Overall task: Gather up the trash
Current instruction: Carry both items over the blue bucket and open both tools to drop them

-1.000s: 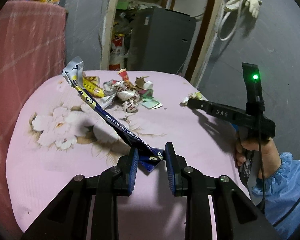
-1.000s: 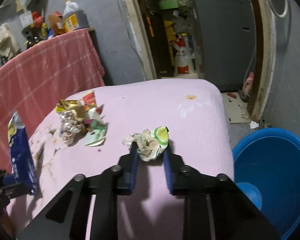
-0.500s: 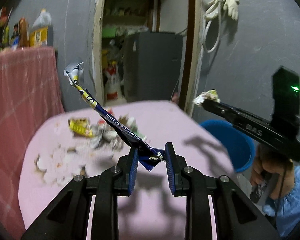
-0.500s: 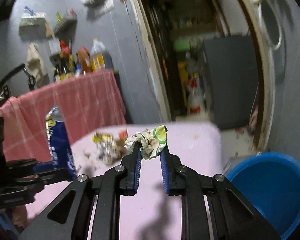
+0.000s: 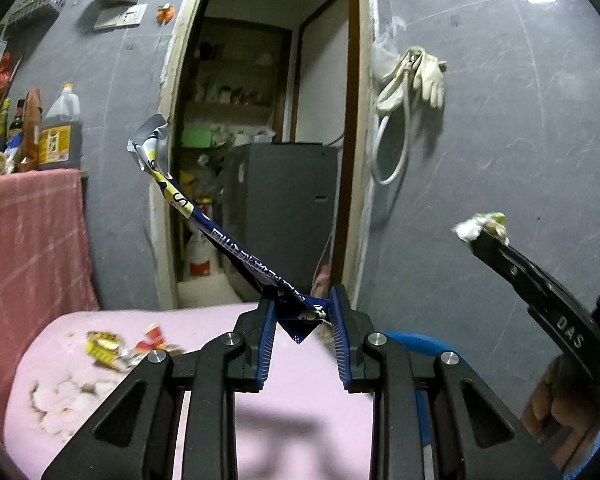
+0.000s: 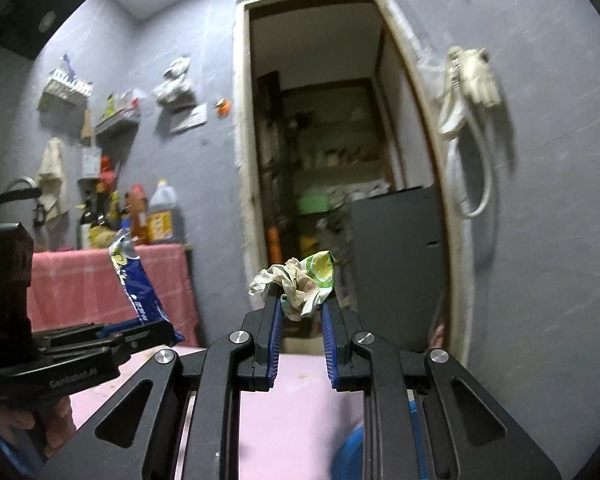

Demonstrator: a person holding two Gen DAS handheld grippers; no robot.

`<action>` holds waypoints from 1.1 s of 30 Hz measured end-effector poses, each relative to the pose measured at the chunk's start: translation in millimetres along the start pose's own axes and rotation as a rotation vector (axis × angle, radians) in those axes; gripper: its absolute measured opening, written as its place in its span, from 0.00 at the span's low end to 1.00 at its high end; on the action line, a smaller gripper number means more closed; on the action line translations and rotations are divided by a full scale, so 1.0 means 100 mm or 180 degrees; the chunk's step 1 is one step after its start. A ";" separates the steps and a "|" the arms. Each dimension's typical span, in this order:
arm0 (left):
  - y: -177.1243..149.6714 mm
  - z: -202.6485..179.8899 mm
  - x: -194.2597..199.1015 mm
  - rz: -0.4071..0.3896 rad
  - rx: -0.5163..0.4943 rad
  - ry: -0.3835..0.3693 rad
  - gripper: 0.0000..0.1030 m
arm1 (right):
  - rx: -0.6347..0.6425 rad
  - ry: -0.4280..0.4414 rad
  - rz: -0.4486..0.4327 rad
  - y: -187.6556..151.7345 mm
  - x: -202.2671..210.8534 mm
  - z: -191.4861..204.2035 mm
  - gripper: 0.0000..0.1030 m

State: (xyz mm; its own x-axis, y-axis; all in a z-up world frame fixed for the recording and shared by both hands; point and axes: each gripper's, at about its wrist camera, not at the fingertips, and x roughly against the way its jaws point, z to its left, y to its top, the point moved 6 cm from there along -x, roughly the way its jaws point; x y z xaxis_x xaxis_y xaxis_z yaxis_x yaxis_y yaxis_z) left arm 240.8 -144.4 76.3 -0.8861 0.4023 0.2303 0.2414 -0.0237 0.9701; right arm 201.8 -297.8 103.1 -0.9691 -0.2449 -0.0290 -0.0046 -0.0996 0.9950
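Note:
My left gripper (image 5: pixel 302 312) is shut on the corner of a long blue snack wrapper (image 5: pixel 220 236), which sticks up and to the left, well above the pink table (image 5: pixel 300 412). The same blue wrapper (image 6: pixel 140 292) and left gripper (image 6: pixel 140 334) appear at the left of the right wrist view. My right gripper (image 6: pixel 300 306) is shut on a crumpled white and green wrapper (image 6: pixel 300 284), held level in the air. From the left wrist view that crumpled wrapper (image 5: pixel 480 228) shows at the right gripper's tip (image 5: pixel 476 242). More trash (image 5: pixel 116 346) lies on the table's far left.
A blue bin (image 5: pixel 416 342) sits low behind the table's right side, mostly hidden. A red cloth-covered counter (image 5: pixel 28 240) with bottles (image 5: pixel 60 136) stands at the left. Ahead is an open doorway with a grey cabinet (image 5: pixel 284 208). Gloves and a hose (image 5: pixel 412 80) hang on the wall.
Both grippers rose off the table and tilted up toward level, each carrying its wrapper. The table and trash pile have dropped low in both views, and the wall and doorway fill them.

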 end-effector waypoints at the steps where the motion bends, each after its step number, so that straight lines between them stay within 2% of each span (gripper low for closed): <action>1: 0.03 -0.05 -0.06 -0.0022 0.0003 -0.0032 0.22 | 0.0002 -0.0056 -0.0019 0.00 0.03 -0.05 0.16; 6: 0.06 -0.33 -0.28 0.0024 0.0010 -0.0182 0.22 | -0.0067 -0.0347 0.0041 -0.03 0.05 -0.35 0.17; 10: -0.01 -0.52 -0.48 0.0162 0.0038 -0.0337 0.22 | -0.0291 -0.0584 0.0323 -0.17 -0.03 -0.65 0.17; 16: -0.19 -0.75 -0.87 0.0615 0.0101 -0.0563 0.22 | -0.0557 -0.0797 0.0755 -0.44 -0.12 -1.00 0.17; 23: -0.45 -0.89 -1.29 0.1187 0.0164 -0.0727 0.22 | -0.0853 -0.0925 0.1172 -0.77 -0.17 -1.29 0.19; 28: -0.63 -0.94 -1.52 0.1537 0.0221 -0.0803 0.22 | -0.1084 -0.0904 0.1395 -0.95 -0.21 -1.44 0.19; 33: -0.79 -0.92 -1.63 0.1747 0.0278 -0.0825 0.24 | -0.1269 -0.0887 0.1563 -1.07 -0.24 -1.53 0.20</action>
State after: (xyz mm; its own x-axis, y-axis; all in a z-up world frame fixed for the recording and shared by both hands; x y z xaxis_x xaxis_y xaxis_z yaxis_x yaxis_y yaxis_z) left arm 329.8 -292.4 -30.5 -0.5007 0.5624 0.6581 0.6766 -0.2200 0.7028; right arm 263.5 -428.8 -17.5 -0.8632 -0.1008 0.4946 0.4903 -0.4007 0.7740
